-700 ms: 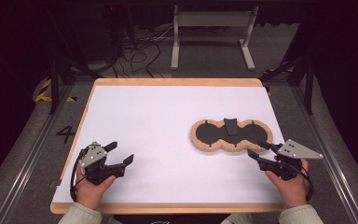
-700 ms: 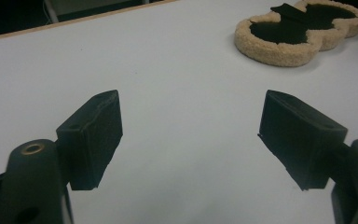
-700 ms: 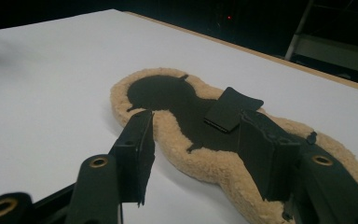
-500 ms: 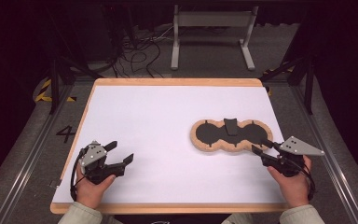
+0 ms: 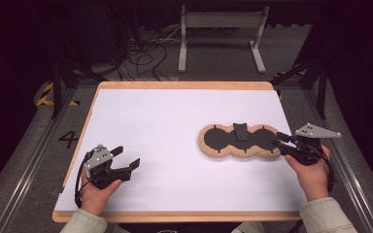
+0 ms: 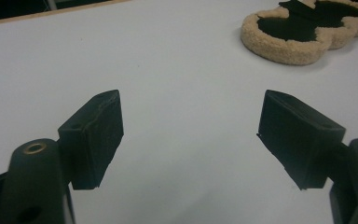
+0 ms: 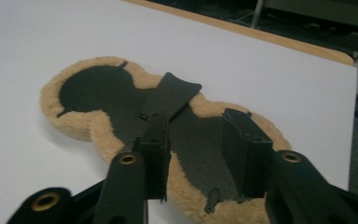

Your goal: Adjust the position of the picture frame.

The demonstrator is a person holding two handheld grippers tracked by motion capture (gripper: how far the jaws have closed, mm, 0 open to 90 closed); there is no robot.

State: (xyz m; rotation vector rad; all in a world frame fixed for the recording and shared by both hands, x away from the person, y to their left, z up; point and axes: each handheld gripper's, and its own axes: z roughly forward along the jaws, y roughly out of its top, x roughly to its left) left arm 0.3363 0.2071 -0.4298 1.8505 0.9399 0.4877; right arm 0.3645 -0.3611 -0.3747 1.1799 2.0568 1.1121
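Where tape lies, floor numeral "4" (image 5: pixel 68 139)

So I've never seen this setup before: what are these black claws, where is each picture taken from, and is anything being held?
A person holds a two-jaw tool in each hand. The high view looks down on the white table: left gripper near the front edge, right gripper at the end of the fleece-edged black pad. The other two pictures come from cameras riding on each gripper, looking along its jaws. The left gripper's jaws are open over bare table. The right gripper's jaws are part-open over the pad's near end, with the pads not pressing on anything. Nothing is held.
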